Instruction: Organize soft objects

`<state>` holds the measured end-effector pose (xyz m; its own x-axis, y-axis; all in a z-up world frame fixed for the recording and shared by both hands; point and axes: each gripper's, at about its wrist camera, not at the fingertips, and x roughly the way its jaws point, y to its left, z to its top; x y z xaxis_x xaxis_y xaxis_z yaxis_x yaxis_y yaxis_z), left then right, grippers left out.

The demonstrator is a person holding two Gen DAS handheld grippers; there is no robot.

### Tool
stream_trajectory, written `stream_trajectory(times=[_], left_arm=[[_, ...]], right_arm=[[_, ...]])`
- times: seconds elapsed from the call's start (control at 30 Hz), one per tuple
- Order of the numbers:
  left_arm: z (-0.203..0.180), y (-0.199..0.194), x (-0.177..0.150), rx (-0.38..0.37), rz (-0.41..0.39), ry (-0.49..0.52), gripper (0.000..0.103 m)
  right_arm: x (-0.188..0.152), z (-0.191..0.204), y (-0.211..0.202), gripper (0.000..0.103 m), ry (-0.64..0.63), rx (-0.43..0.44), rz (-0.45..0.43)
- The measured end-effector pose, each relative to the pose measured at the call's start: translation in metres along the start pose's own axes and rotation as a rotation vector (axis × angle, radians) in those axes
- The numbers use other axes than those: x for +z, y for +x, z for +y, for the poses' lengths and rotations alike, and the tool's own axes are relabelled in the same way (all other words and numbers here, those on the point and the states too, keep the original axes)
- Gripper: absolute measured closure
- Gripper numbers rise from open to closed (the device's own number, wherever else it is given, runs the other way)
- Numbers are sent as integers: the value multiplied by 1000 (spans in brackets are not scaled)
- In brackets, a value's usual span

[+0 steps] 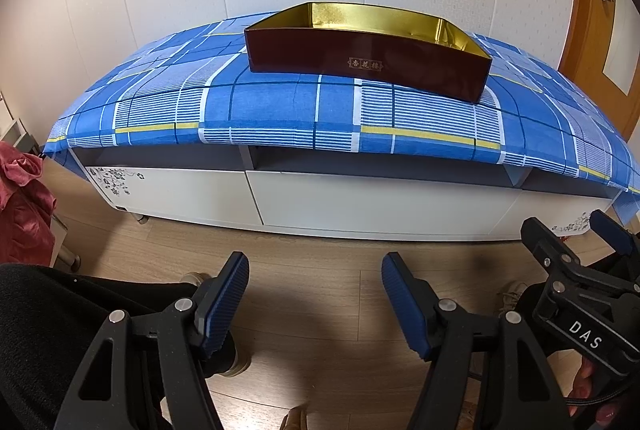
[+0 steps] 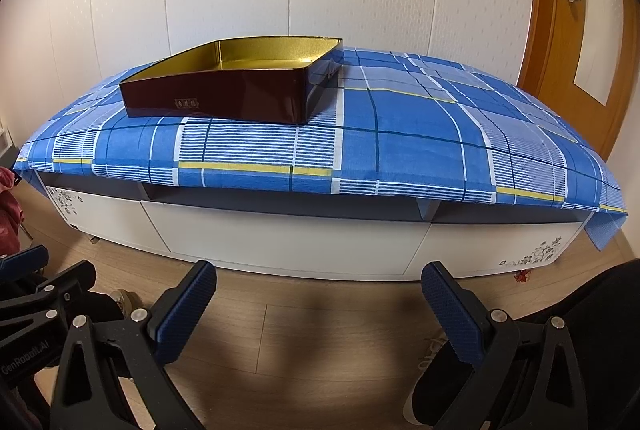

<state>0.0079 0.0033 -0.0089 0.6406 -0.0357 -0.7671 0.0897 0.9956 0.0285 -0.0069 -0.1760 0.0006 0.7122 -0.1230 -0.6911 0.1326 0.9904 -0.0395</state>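
A dark red box (image 1: 360, 58) with a shiny gold inside stands with nothing in it on a blue checked cloth (image 1: 280, 102) over a low white cabinet (image 1: 360, 202). The right wrist view shows the same box (image 2: 224, 94) on the cloth (image 2: 400, 150). My left gripper (image 1: 316, 294) hangs open over the wooden floor, well short of the cabinet, with nothing between its blue pads. My right gripper (image 2: 320, 306) is open too and holds nothing. It appears in the left wrist view at the right edge (image 1: 576, 242). No soft object lies on the cloth.
A red crumpled fabric (image 1: 20, 206) sits at the far left beside the cabinet. A wooden door (image 2: 580, 30) stands at the right. The person's dark sleeves and shoes (image 2: 432, 350) are near the floor below the grippers. White wall panels run behind the cabinet.
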Motion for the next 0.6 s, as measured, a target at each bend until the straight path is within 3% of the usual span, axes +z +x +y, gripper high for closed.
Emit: stream_trajectory(times=[0.6], left_arm=[[0,3,0,-1,15,6,33]], right_arm=[[0,-2,3,0,9,4,11]])
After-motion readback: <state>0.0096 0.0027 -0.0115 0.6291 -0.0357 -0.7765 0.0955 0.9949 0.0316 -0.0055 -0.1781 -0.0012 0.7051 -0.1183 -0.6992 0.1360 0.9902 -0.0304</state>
